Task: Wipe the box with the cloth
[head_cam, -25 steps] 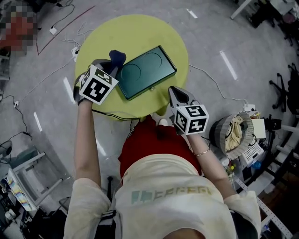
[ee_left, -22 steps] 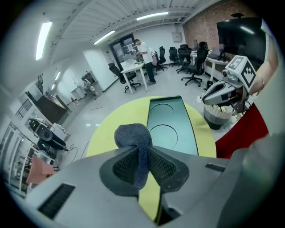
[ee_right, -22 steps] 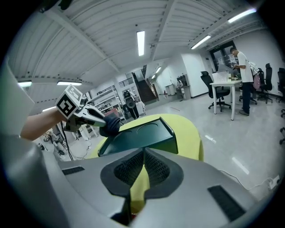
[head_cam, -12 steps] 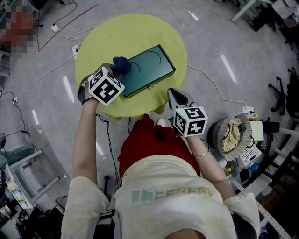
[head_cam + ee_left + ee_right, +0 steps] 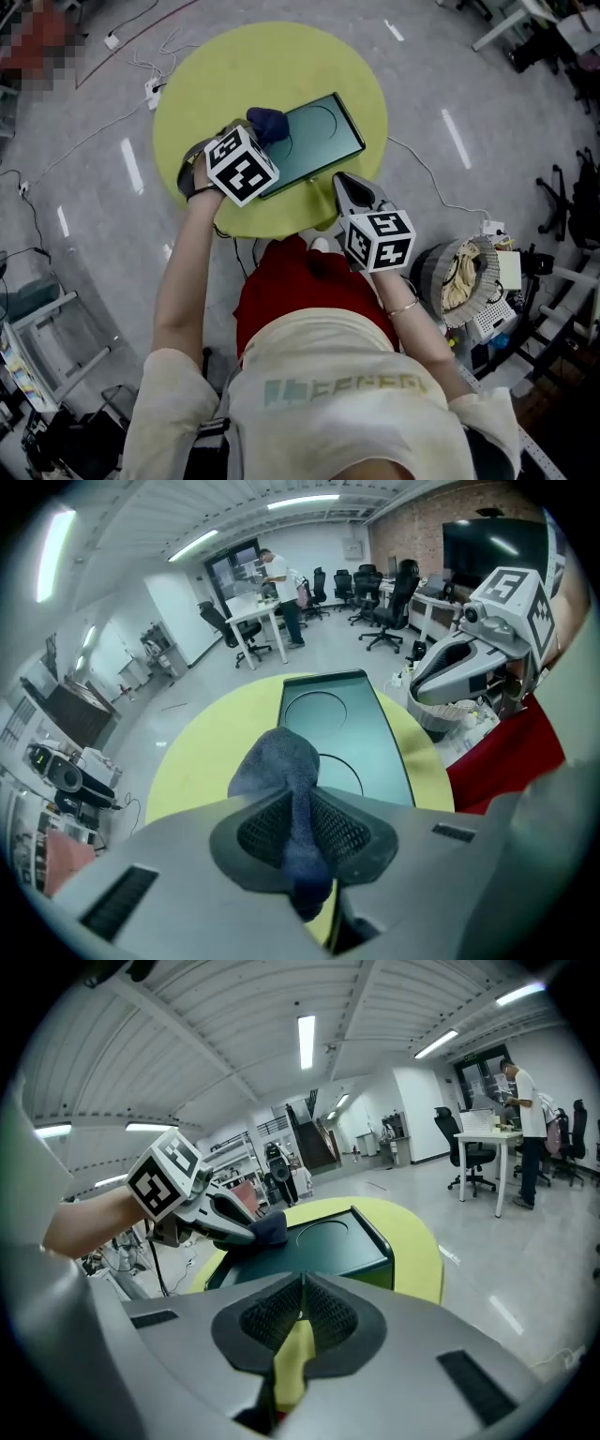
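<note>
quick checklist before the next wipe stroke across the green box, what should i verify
1. Cloth clamped in left tool: ok, jaws shut on it.
2. Cloth touching box lid: ok, it sits on the lid's end nearest the left tool.
3. Lid free of other things: ok, only the cloth is on it.
4. Right tool out of the wipe path: ok, shut, empty, off the box by the table's near edge.
5. Box steadied against sliding: not ok, nothing holds it.
6. Dirt left on lid: cannot tell.
</note>
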A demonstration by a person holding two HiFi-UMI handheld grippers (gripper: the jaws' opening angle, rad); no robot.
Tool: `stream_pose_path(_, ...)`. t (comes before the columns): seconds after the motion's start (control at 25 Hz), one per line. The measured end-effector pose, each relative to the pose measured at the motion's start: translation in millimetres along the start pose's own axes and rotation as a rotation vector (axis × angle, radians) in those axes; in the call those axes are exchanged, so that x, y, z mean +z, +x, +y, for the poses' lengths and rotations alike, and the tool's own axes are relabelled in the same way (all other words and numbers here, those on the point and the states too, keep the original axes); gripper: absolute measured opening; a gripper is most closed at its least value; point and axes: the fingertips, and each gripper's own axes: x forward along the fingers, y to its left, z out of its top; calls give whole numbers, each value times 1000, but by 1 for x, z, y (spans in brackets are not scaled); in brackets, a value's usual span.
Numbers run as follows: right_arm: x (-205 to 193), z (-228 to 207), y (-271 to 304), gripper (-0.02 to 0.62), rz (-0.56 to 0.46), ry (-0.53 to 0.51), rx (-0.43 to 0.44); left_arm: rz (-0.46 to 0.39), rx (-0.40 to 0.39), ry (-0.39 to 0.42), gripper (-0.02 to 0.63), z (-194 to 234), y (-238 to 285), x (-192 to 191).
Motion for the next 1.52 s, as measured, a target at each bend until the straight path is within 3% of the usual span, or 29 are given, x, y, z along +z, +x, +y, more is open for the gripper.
stream_pose_path(0.16,8,-5,5,38,-9,21,-40,-31,-47,33,69,4,9,19)
stream_pose_path(0.64,6,-49,-23,38,-45,142,-215,-72,-182,232,69,-21,43,100)
stream_pose_path(0.96,3,-70,-41,38,-63,204,-302,-110,-221,310,69,-29,55,138)
stream_pose_path(1.12,-4,-69,-49,38,-67,203,-317,-177,-229,319,69,-35,51,149)
stream_pose_path(1.24,-6,-65,-52,38,-59,189,-308,-303,-221,306,69,-36,32,166)
stream_pose_path(1.36,-7,-59,-50,38,-47,167,-279,-400,-178,269,69,-31,9,178)
stream_pose_path(1.52,-6,-45,-38,38,-33,115,-201,-435,-100,172,69,-20,-18,163)
